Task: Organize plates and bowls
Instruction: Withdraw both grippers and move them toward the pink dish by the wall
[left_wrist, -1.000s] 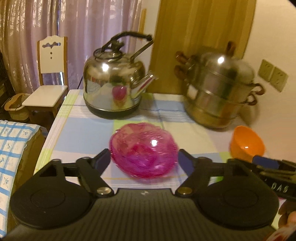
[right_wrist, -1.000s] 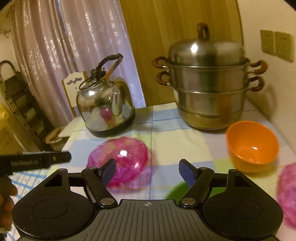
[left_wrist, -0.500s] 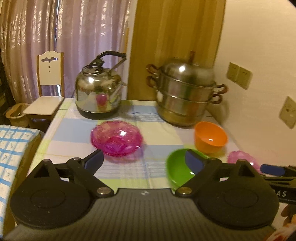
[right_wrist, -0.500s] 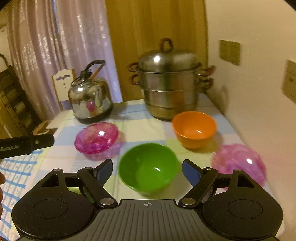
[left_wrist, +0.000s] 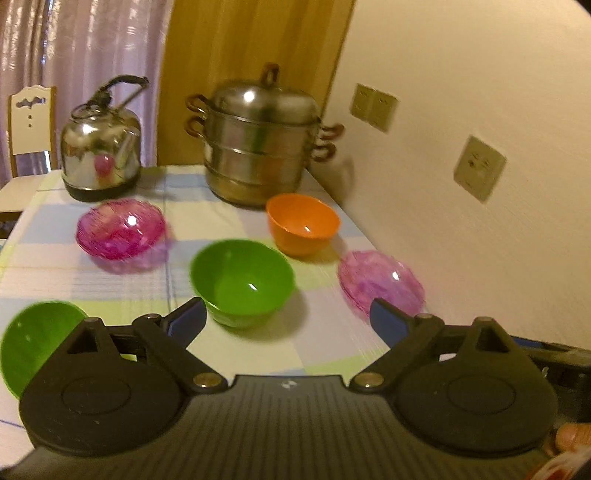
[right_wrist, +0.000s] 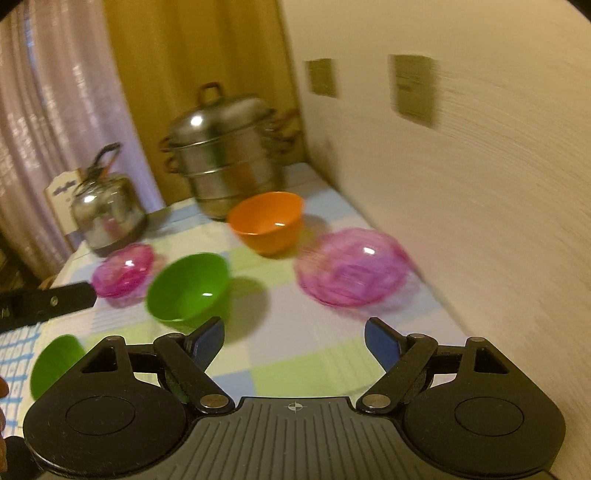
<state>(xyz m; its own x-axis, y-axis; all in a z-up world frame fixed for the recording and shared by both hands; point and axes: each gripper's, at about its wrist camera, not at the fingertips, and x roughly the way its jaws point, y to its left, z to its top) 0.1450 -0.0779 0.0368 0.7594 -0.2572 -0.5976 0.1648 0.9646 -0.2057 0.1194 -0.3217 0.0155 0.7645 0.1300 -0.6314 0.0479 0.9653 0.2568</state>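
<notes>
Both grippers, left gripper (left_wrist: 286, 319) and right gripper (right_wrist: 293, 338), are hanging empty, jaws having just spread apart after pulling back from the far pink plate (left_wrist: 120, 229). You are now facing two green bowls (left_wrist: 242, 280) (left_wrist: 35, 345), a near pink plate (right_wrist: 352, 266) and, farther off, an orange bowl (left_wrist: 303, 223), all separate on the checked tablecloth (left_wrist: 328, 347), so stacking is mostly still ahead.

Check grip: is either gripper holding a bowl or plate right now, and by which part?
Nothing is held. The left gripper and right gripper both stand open, with only tablecloth between their fingers. Both have just been opening.
</notes>
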